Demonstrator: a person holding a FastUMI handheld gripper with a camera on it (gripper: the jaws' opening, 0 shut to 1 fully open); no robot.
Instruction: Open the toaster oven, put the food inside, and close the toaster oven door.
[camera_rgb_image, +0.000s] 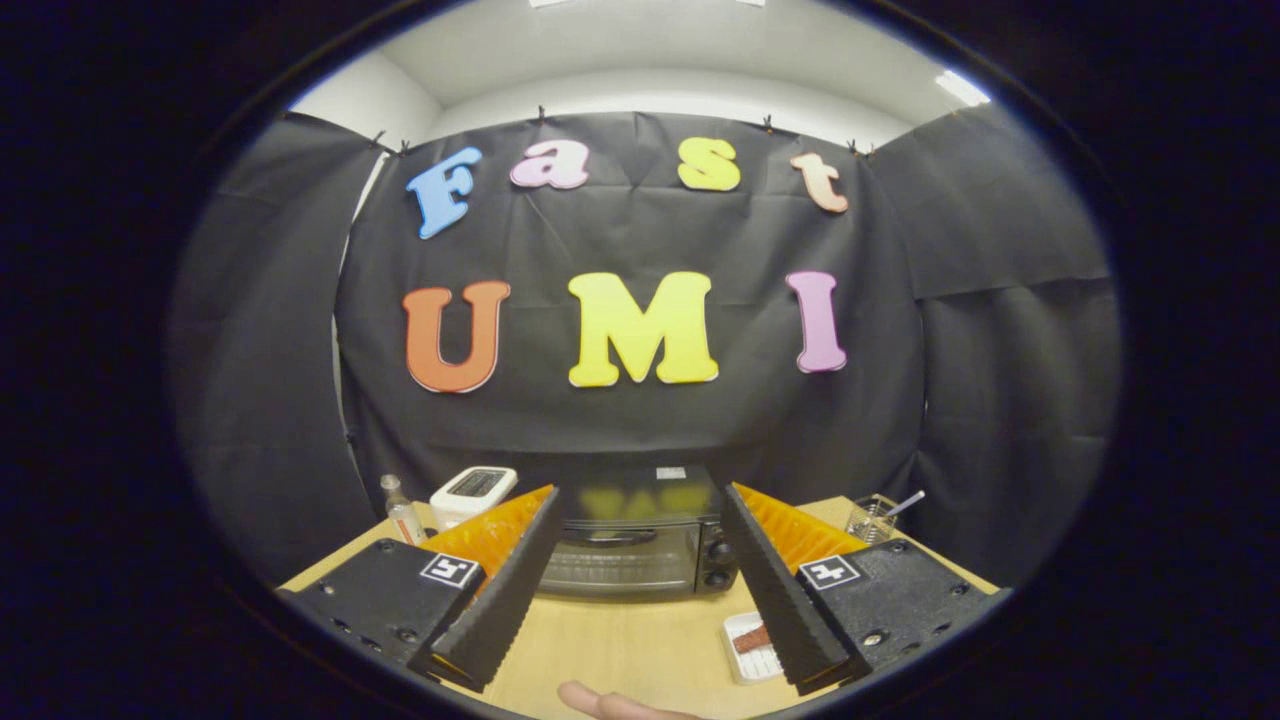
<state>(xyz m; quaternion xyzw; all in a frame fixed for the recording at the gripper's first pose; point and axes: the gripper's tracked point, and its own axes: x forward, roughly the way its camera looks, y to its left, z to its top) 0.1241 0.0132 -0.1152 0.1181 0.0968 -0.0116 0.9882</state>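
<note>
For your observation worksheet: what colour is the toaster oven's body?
Black, seen in the gripper view: the toaster oven sits beyond the open gripper.

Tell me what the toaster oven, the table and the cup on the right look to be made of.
Toaster oven: dark glossy metal shell with a glass door; its top mirrors the wall. Table: pale wood or laminate, matte. Cup: clear glass or plastic, see-through, holding a metallic utensil. The open fingers grip nothing.

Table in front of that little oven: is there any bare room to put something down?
Yes: bare table lies between the open gripper fingers, bordered by the shut toaster oven ahead and the food tray beside it. Crowded: a bottle and white device on one side, a glass on the other.
</note>
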